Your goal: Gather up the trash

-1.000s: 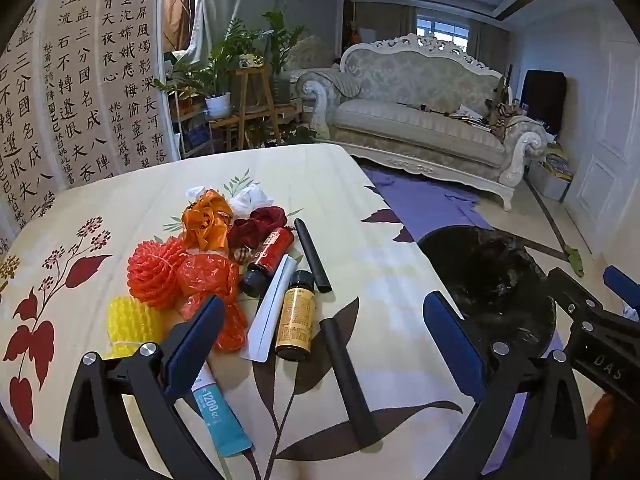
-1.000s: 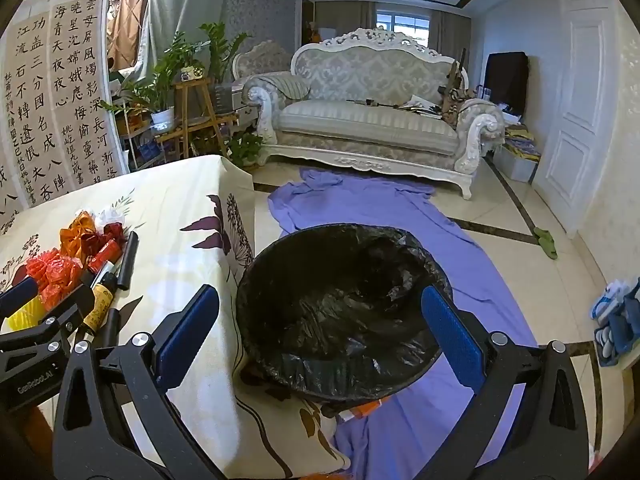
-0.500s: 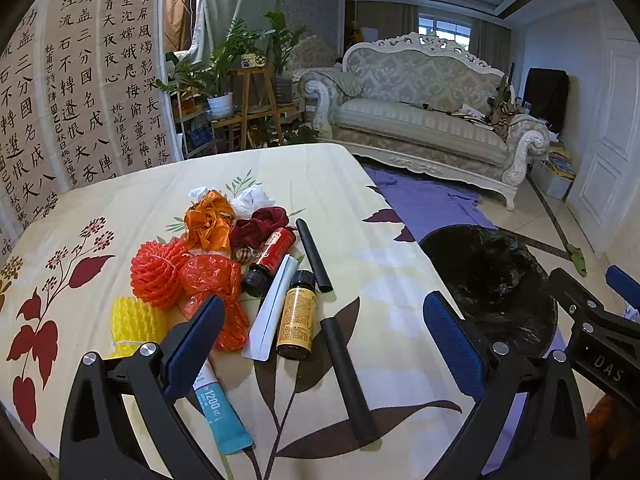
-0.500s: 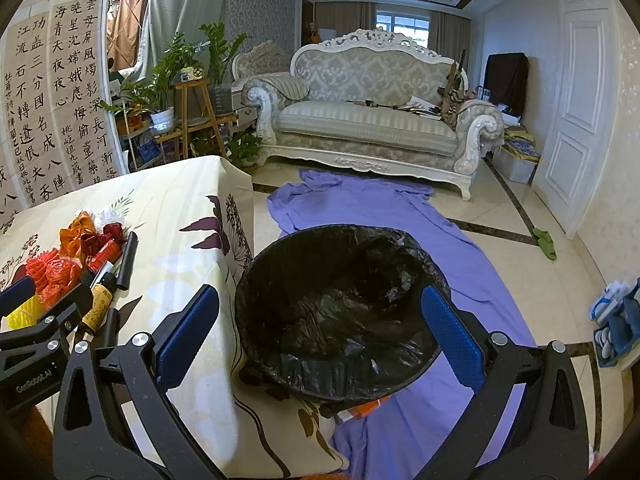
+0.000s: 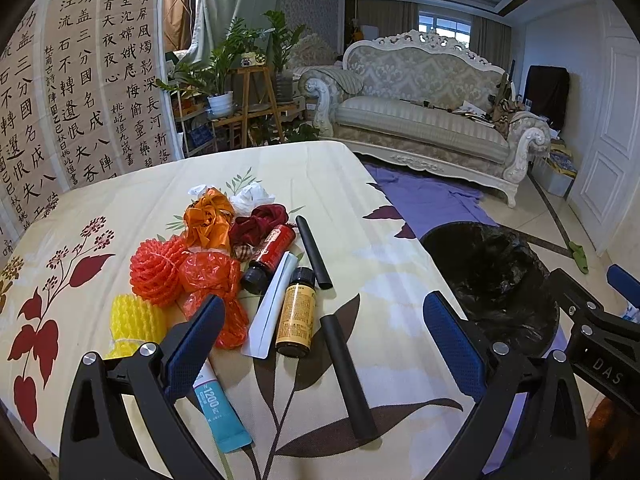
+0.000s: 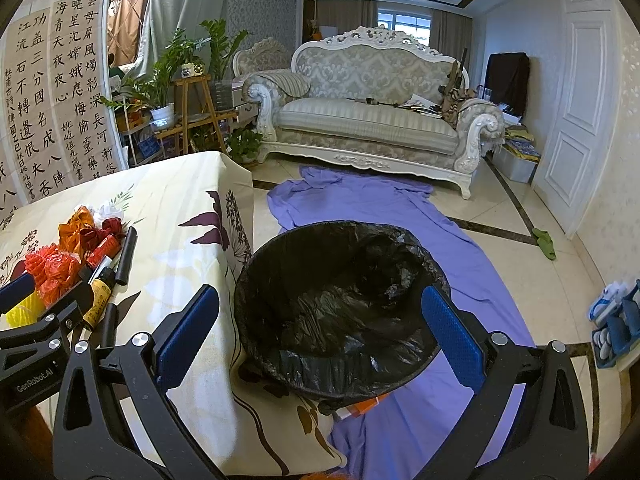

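Note:
A heap of trash lies on the flowered tablecloth [image 5: 140,196]: orange foam nets [image 5: 158,266], a yellow foam net [image 5: 132,322], orange ribbon [image 5: 208,216], a red bottle [image 5: 272,254], a brown bottle [image 5: 298,314], two black tubes [image 5: 346,372], a white strip [image 5: 270,308] and a teal tube [image 5: 218,408]. My left gripper [image 5: 320,340] hangs open above the near end of the heap, holding nothing. My right gripper [image 6: 320,326] is open and empty over the black-lined bin [image 6: 340,300] beside the table.
The bin [image 5: 496,276] stands on a purple cloth [image 6: 400,208] on the tiled floor, right of the table edge. A white sofa [image 6: 376,120], a plant stand [image 6: 200,112] and a calligraphy screen [image 5: 80,92] are behind. Shoes [image 6: 616,316] lie at far right.
Both grippers have stayed open with nothing in them. The views have shifted only slightly; nothing on the table has moved.

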